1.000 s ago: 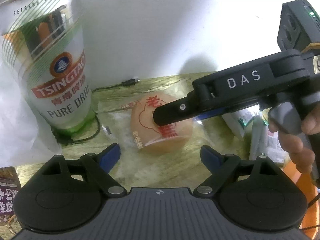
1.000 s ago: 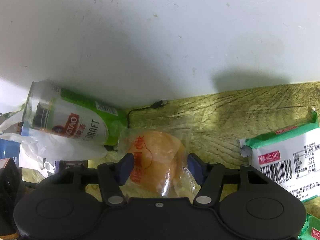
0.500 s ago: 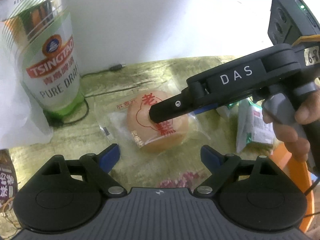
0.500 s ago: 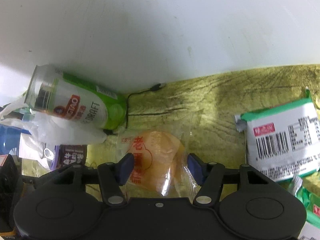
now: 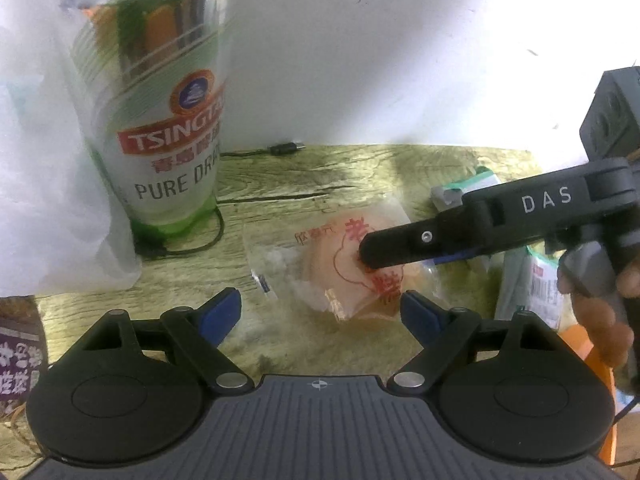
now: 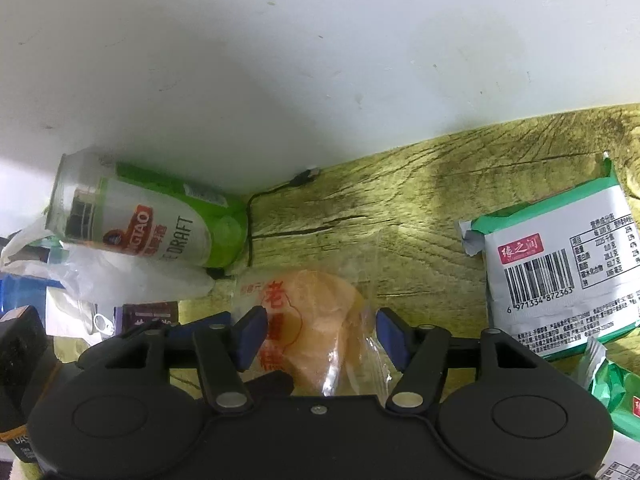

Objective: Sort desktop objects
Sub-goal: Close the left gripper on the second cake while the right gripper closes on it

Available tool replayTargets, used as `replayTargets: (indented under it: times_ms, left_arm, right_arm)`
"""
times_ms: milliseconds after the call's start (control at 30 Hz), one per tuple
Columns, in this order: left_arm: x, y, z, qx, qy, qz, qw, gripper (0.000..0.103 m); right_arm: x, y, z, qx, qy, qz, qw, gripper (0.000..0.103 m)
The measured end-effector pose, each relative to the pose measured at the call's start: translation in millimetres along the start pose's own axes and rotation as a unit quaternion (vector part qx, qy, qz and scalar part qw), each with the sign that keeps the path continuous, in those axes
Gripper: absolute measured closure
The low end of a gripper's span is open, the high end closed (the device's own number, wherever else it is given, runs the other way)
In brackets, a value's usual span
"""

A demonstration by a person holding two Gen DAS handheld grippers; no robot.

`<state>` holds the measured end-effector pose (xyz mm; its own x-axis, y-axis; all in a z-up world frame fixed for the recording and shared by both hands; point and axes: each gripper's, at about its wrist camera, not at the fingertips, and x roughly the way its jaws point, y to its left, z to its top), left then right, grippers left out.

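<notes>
Currently the wrapped cake (image 6: 316, 320) is straddled by the right gripper (image 6: 320, 334) at lower centre of its view; pads sit beside the wrapper, half-wide, no squeeze confirmed. Left gripper (image 5: 320, 312) is held wide and empty, cake just ahead. Right is nearer.

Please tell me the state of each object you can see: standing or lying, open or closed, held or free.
Beer can: standing upright.
Wrapped cake: sealed, between the right pads.
Right hand-held gripper: around the cake; grip unclear.
Left hand-held gripper: open, holds nothing.
Green-white snack packet: lying flat, barcode up.
Black cable: plug loose.
</notes>
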<state>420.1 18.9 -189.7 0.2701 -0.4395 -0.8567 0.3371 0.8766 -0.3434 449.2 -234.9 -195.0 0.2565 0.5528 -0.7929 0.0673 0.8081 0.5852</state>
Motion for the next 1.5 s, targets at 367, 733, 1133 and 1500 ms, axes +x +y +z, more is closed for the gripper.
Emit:
replayTargets:
  times_ms: [367, 733, 1133, 1500]
  left_arm:
    - [4.3, 0.5, -1.4, -0.012, 0.000, -0.019, 0.9997, 0.014]
    - [6.2, -1.5, -3.0, -0.017, -0.004, -0.032, 0.9993, 0.022]
    - [-3.0, -10.8, -3.0, -0.010, -0.012, -0.032, 0.9994, 0.024]
    - [-21.5, -22.0, -5.4, -0.004, -0.026, -0.029, 0.9992, 0.024]
  right_arm:
    - [5.0, -2.4, 2.3, 0.010, 0.002, 0.006, 1.000, 0.041]
    - [5.2, 0.5, -0.2, 0.000, 0.001, 0.007, 1.000, 0.042]
    - [-2.0, 2.3, -4.7, 0.002, -0.006, 0.012, 1.000, 0.042]
    - [-21.5, 12.9, -10.8, -0.006, -0.022, 0.016, 1.000, 0.042]
